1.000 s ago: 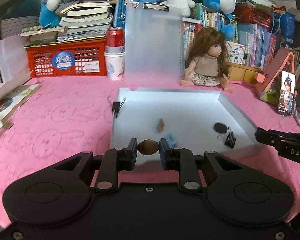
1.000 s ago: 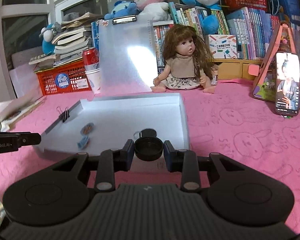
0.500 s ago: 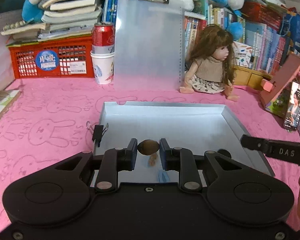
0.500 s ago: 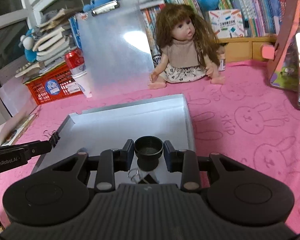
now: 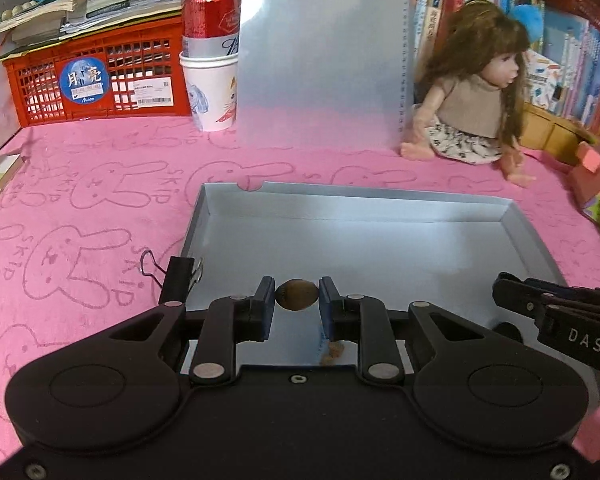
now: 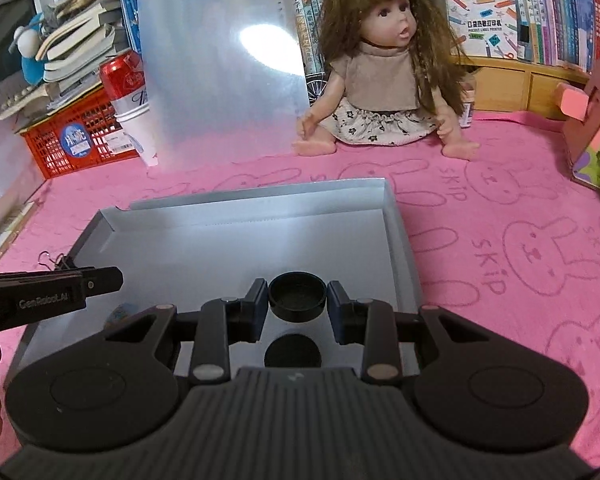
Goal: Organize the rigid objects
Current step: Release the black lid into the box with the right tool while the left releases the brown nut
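My left gripper (image 5: 297, 294) is shut on a small brown oval stone (image 5: 296, 294), held over the near left part of a shallow grey tray (image 5: 356, 200). My right gripper (image 6: 297, 295) is shut on a black round cap (image 6: 297, 295), open side up, above the near right part of the same tray (image 6: 260, 200). A second black cap (image 6: 292, 351) lies on the tray floor just below it. A small orange and blue piece (image 5: 332, 352) lies in the tray under my left fingers. Each gripper's tip shows at the edge of the other's view.
A black binder clip (image 5: 176, 276) grips the tray's left rim. Behind the tray stand a doll (image 6: 384, 80), a clear clipboard (image 5: 320, 52), a red can in a paper cup (image 5: 210, 60), a red basket (image 5: 96, 76) and books. Pink cloth (image 6: 520, 220) covers the table.
Both grippers have moved forward over the tray with their objects still held, so the tray's far rim and the doll look closer. The items lying in the tray have slid under the grippers.
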`<state>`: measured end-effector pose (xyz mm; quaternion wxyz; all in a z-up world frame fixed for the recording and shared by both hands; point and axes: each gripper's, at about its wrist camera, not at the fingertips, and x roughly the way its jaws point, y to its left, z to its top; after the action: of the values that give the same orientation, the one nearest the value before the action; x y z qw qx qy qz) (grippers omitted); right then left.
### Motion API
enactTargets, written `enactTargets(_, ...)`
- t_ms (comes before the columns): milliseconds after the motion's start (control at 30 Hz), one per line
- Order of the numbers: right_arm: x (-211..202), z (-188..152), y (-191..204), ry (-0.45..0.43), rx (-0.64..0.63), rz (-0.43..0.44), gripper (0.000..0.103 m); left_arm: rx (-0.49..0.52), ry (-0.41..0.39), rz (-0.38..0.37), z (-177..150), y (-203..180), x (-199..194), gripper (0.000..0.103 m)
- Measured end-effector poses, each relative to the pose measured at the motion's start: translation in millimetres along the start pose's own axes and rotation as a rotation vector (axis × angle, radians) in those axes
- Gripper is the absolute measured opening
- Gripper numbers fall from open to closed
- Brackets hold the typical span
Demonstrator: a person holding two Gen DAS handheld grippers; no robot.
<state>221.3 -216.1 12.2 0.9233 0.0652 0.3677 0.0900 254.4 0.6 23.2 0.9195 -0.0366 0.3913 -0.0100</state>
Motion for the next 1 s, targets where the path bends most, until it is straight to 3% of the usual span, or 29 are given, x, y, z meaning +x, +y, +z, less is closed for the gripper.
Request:
enactTargets(600,18.3,-0.8,2.0,0.036,-0.02,-0.023,0.037,0.061,0.0,0.015,-9.7,-8.9,15.1,0.023)
enactTargets(667,18.1,-1.0,2.3,0.034,-0.026,-0.02,0.041,0.061,0.001,0.013,-9.5,-9.4,14.1,0.023)
enactTargets(767,14.4,-2.1,1.2,0.017,-0.018,-0.007,0.042,0.062,-0.005,0.004,-9.9,-9.3,9.8,0.032)
enactTargets(800,12.7,-2.3,0.8,0.01,-0.017,-0.006,0.045,0.064,-0.008,0.003,-10.0,-9.3,8.0,0.037)
enactTargets(833,10.6,-2.4,0.2,0.003,-0.017,-0.005,0.056,0.067,-0.013,0.003,-10.2,-9.2,5.5,0.038)
enactTargets(1000,-6.5,-4.0,-0.8,-0.038,-0.031,-0.004,0.06,0.077,-0.037,-0.002,-13.1,-7.9,-11.9,0.049)
